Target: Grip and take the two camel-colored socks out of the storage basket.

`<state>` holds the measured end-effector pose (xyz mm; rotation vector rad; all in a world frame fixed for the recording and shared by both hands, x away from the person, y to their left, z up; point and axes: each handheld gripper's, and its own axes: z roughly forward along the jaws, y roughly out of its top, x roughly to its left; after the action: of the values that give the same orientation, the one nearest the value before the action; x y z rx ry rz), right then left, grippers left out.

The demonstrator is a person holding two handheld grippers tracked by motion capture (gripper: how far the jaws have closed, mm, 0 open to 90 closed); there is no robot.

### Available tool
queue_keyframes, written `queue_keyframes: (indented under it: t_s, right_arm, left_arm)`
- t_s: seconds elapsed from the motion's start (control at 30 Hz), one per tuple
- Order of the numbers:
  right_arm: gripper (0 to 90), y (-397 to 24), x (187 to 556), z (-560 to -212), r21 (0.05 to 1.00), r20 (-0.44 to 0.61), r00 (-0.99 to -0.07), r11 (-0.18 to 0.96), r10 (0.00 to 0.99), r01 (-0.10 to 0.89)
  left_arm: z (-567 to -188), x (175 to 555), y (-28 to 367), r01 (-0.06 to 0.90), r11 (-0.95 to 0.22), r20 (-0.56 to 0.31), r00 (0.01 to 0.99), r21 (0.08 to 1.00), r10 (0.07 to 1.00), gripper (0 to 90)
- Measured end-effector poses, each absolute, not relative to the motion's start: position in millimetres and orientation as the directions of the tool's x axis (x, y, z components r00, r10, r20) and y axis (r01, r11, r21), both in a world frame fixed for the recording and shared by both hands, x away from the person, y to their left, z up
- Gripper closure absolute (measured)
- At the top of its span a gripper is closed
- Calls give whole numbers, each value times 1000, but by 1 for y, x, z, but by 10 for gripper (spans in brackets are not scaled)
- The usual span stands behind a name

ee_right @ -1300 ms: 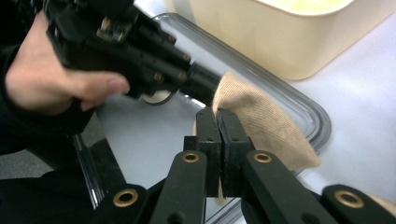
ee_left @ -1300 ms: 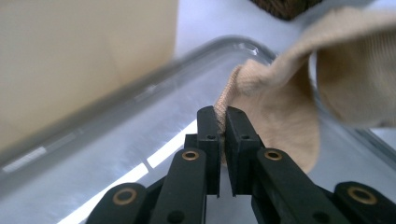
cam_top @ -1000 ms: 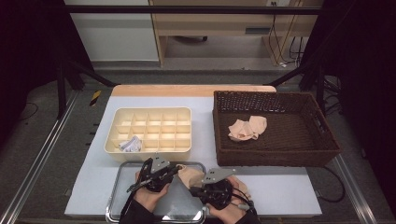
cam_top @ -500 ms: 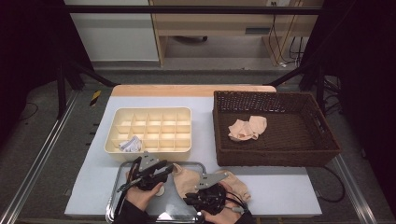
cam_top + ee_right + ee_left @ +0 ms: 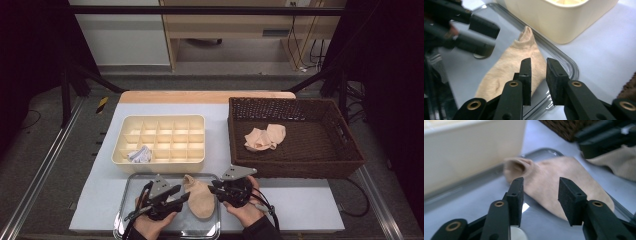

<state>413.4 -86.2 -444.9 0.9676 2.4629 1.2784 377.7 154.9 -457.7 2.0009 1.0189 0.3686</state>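
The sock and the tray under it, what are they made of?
The sock looks like soft knitted cloth, beige and matte: the right gripper view shows fine ribbing at its cuff, and it lies limp. The tray looks like shiny metal, probably steel, since its flat floor reflects light and its rolled rim gleams; a polished plastic cannot be ruled out.

In front of you, at lower centre of the high view, a plain beige sock [image 5: 199, 196] lies on a shiny silver metal tray [image 5: 129, 186]. Both of your grippers, left [image 5: 184, 195] and right [image 5: 212, 190], are black with grey top plates. At centre left sits a cream compartment box [image 5: 159, 159] holding a white crumpled piece [image 5: 139, 154]. At right, a dark brown woven basket [image 5: 345, 150] contains beige cloth [image 5: 265, 137]. The tabletop [image 5: 300, 205] is pale blue-white.
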Motion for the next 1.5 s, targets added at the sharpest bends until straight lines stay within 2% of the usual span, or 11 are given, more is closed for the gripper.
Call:
queue_keyframes:
  t_s: [0.2, 0.4, 0.43, 0.6, 0.83, 0.87, 1.0, 1.1, 1.2, 1.33, 1.5]
  right_arm:
    - [726, -76, 425, -461, 751, 112, -759, 446, 641, 488]
    - [850, -71, 428, -469, 715, 111, -763, 481, 637, 507]
    - [900, -72, 426, -474, 708, 143, -762, 473, 631, 525]
    - [900, -76, 422, -471, 709, 177, -763, 457, 622, 537]
    - [900, -86, 409, -464, 722, 191, -775, 448, 602, 526]
    - [896, -87, 412, -463, 738, 192, -768, 426, 611, 523]
    - [719, -78, 425, -463, 774, 177, -746, 377, 642, 508]
    - [664, -73, 432, -470, 776, 168, -742, 377, 649, 506]
    - [703, -67, 435, -478, 747, 160, -753, 420, 639, 515]
    - [865, -66, 433, -479, 735, 163, -772, 446, 614, 510]
    - [879, -71, 426, -471, 735, 171, -779, 449, 603, 509]
  left_arm:
    - [-469, 370, 143, 528, -366, -79, 642, 766, 762, 526]
    - [-474, 369, 139, 549, -384, -85, 647, 742, 758, 627]
    - [-476, 370, 138, 554, -391, -87, 648, 735, 757, 700]
    - [-477, 372, 139, 554, -401, -93, 662, 730, 744, 845]
    - [-475, 372, 143, 544, -399, -96, 670, 739, 736, 862]
    - [-474, 371, 145, 538, -401, -94, 675, 741, 732, 863]
    - [-469, 369, 151, 530, -403, -88, 678, 746, 730, 863]
    - [-470, 369, 153, 529, -410, -83, 681, 743, 728, 863]
    - [-474, 370, 153, 535, -424, -85, 688, 731, 721, 862]
    - [-474, 371, 153, 536, -429, -84, 689, 727, 720, 861]
    - [-473, 375, 157, 540, -422, -78, 677, 729, 732, 860]
